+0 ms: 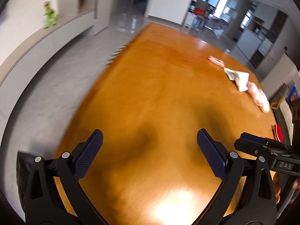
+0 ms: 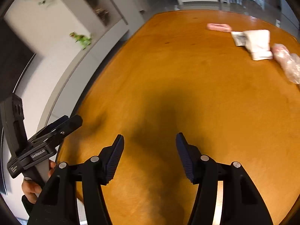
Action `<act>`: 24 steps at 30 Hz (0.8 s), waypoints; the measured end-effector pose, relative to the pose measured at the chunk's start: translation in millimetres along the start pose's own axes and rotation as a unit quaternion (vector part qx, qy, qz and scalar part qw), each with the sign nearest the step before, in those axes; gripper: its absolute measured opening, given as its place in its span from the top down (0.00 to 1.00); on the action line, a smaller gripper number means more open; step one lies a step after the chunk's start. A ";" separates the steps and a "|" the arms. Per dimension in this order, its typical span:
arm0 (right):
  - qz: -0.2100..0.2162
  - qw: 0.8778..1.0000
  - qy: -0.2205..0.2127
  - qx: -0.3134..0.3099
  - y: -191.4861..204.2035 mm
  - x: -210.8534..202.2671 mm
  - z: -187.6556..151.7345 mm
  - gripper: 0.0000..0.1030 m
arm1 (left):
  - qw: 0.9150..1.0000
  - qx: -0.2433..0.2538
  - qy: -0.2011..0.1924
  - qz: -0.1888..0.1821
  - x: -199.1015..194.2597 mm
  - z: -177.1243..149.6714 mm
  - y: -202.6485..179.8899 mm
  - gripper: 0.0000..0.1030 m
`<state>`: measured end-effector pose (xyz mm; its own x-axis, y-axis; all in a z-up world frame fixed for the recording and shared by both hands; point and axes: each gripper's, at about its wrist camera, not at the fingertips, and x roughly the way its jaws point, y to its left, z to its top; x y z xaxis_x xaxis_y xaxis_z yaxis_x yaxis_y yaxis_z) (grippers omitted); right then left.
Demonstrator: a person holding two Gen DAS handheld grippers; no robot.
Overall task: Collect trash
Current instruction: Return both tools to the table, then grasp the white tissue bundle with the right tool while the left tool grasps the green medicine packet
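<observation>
Hovering over the wooden bench (image 1: 150, 97), your left tool (image 1: 150, 150) has its jaws spread wide with nothing between the blue pads, and your right tool (image 2: 150, 153) is likewise parted and empty above the same bench (image 2: 168, 86). The trash lies well ahead of both tools and off to their right, near the bench's far edge. From the right wrist you can pick out four pieces in a loose line: a pink wrapper (image 2: 218, 27) farthest off, then a small printed packet (image 2: 239, 38) touching a folded white paper (image 2: 259, 44), then a crumpled clear plastic bag (image 2: 288, 63) whose far end is cut off by the lens rim. From the left wrist the same line is smeared by motion blur: the pink wrapper (image 1: 216, 61), the printed packet (image 1: 231, 74), the white paper (image 1: 241, 80) and the plastic bag (image 1: 259, 97) can be told apart, but the print cannot be read. At the left view's right edge your right tool (image 1: 243, 140) shows side-on, so its jaws cannot be judged there; a red object (image 1: 278, 133) beyond it is mostly hidden. At the right view's left edge your left tool (image 2: 75, 121) shows side-on too, with your left hand (image 2: 31, 189) partly covered beneath it. A green toy (image 2: 82, 38) on the wall ledge is blurred.
</observation>
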<state>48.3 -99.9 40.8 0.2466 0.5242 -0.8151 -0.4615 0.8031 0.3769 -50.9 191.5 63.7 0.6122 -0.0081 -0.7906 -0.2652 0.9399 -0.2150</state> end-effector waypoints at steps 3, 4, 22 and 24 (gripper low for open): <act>-0.016 0.999 -0.013 0.035 -37.0 -2.1 21.3 0.43 | 0.999 0.026 0.010 -0.015 18.2 19.1 -36.8 0.06; -0.022 0.999 -0.018 0.047 -46.7 -2.9 28.0 0.43 | 0.999 0.031 0.013 -0.017 22.3 23.0 -45.0 0.06; -0.094 0.977 -0.030 0.191 -173.8 25.5 147.7 0.42 | 0.991 0.118 0.056 -0.037 99.7 95.0 -148.5 0.06; -0.098 0.976 -0.020 0.195 -178.7 32.8 150.7 0.51 | 0.991 0.115 0.059 -0.040 106.6 101.4 -152.4 0.06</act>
<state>267.3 -183.5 13.0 0.3348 0.3549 -0.8729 -0.0448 0.9313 0.3615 130.2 82.0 70.3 0.5302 -0.1127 -0.8403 -0.0337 0.9875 -0.1538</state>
